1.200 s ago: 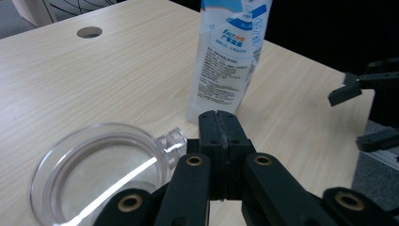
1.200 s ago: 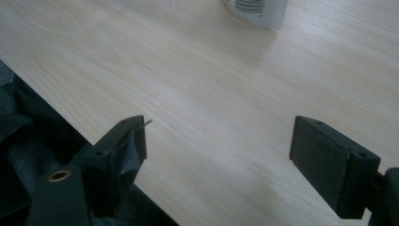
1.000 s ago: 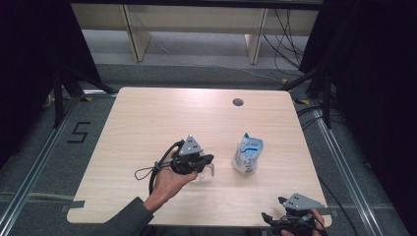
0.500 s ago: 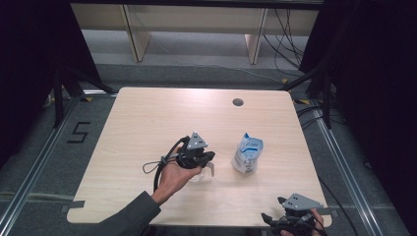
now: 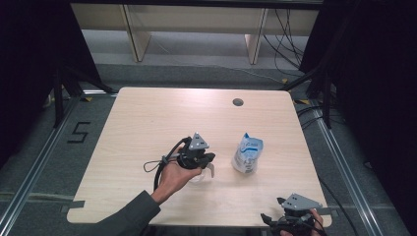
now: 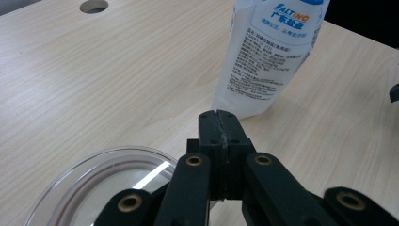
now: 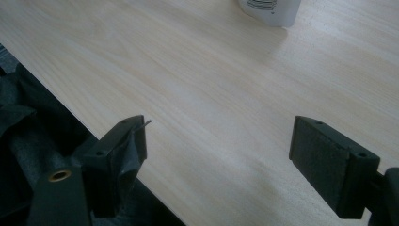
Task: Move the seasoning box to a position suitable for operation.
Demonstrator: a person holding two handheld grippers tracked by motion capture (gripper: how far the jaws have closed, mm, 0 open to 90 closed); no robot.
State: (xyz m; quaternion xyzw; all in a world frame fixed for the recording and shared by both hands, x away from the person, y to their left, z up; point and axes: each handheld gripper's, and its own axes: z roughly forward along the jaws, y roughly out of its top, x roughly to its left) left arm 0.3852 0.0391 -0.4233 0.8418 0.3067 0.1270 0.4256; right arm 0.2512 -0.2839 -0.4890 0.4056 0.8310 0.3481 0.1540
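Observation:
My left gripper [image 5: 209, 159] is held in a hand over the table's middle and points at a white printed pouch [image 5: 247, 153] that stands upright to its right. Its jaws are shut flat against each other [image 6: 217, 116], and I see nothing between the tips. A clear round dish [image 6: 101, 183] lies under and beside that gripper, also seen as the dish [image 5: 200, 176] below the hand. The pouch [image 6: 268, 52] stands just beyond the jaw tips. My right gripper [image 5: 276, 212] rests at the table's near right edge, open wide [image 7: 216, 155] with bare wood between its pads.
The wooden table [image 5: 147, 123] has a round cable hole [image 5: 238, 102] at the back. A cable [image 5: 157, 164] trails left from the left gripper. Dark floor and metal rails surround the table, with shelving legs behind.
The left hand and its gripper have edged slightly right toward the pouch. The right gripper has stayed put.

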